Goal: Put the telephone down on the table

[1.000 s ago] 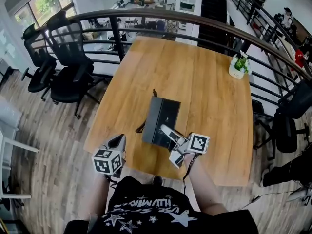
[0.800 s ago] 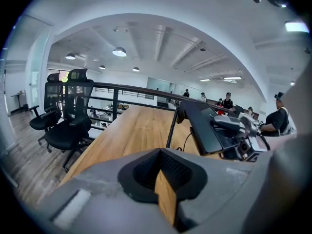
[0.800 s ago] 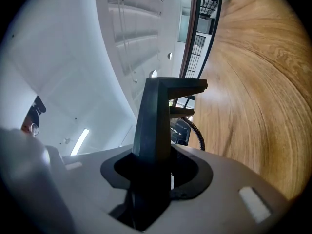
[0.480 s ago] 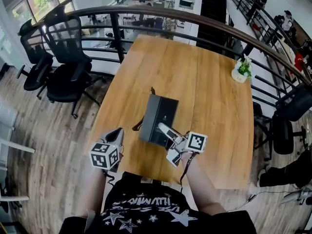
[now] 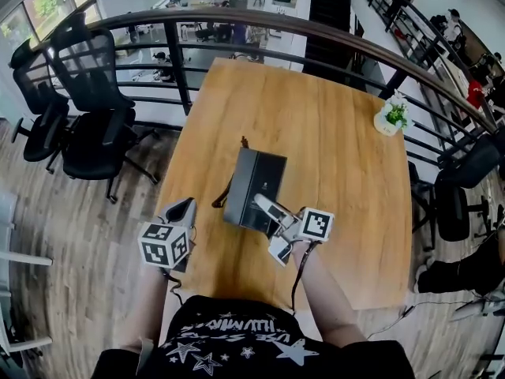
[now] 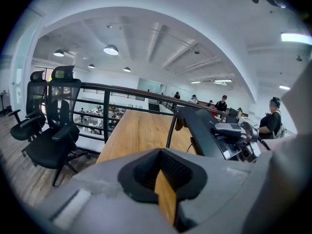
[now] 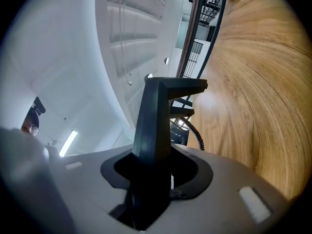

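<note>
Carried farther over the light wooden table (image 5: 347, 172), flat black telephone (image 5: 251, 181) clamped in right gripper (image 5: 263, 206); left gripper (image 5: 183, 208) closed, empty.

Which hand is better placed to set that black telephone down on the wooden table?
Right. The right gripper is clamped on the black box-shaped telephone, which is over the light wooden table. The left gripper holds nothing and sits by the table's left edge.
</note>
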